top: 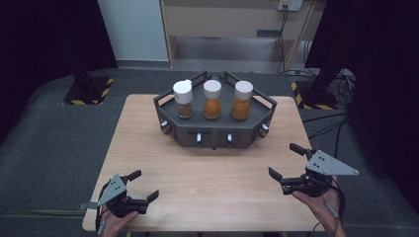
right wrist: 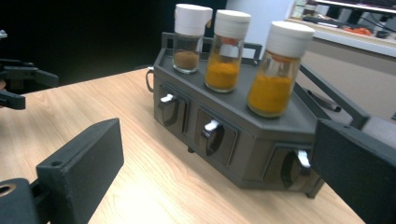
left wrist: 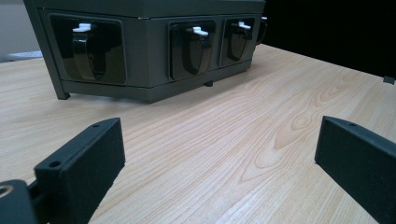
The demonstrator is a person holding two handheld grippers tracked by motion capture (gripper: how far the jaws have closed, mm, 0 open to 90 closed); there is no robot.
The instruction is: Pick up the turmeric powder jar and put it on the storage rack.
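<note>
Nothing is started: both the left hand-held gripper [top: 140, 185] and right hand-held gripper [top: 286, 161] rest spread and empty, three spice jars [top: 212, 99] untouched on the rack [top: 213, 129] ahead of them.

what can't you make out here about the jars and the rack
- Jar labels: the three spice jars show no readable text; too small in the high view.
- Rack top: cut off by the upper edge in the left gripper view.
- Rightmost front knob: partly hidden by the right claw's jaw in the right gripper view.
</note>
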